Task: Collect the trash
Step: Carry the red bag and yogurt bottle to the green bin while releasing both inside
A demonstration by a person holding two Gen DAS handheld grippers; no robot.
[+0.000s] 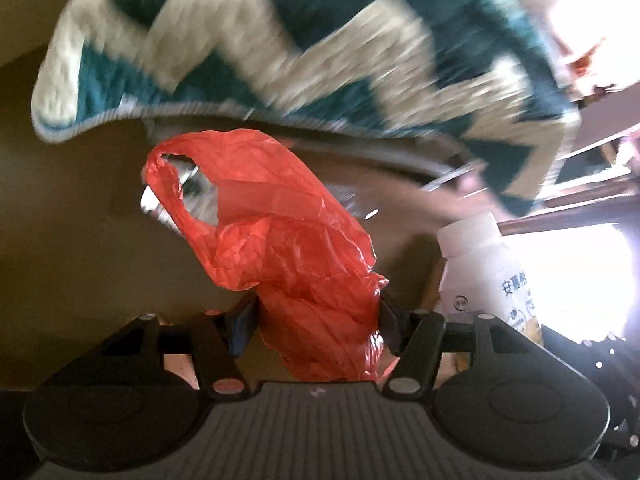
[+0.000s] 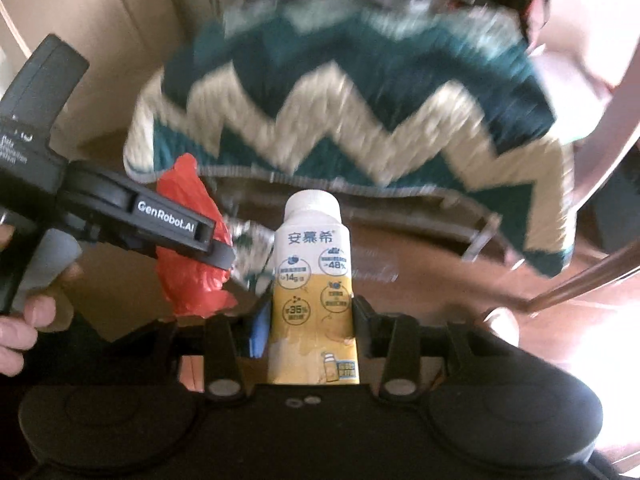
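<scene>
Zigzag rug (image 2: 360, 92): lay below, the landmark. Red plastic bag (image 1: 280, 248): above the rug, pinched in the left gripper (image 1: 316, 320), likely for receiving trash. Yogurt bottle (image 2: 312, 280): beside the bag, clamped upright in the right gripper (image 2: 308, 320).

Yogurt bottle (image 2: 312, 280) between right jaws.
</scene>
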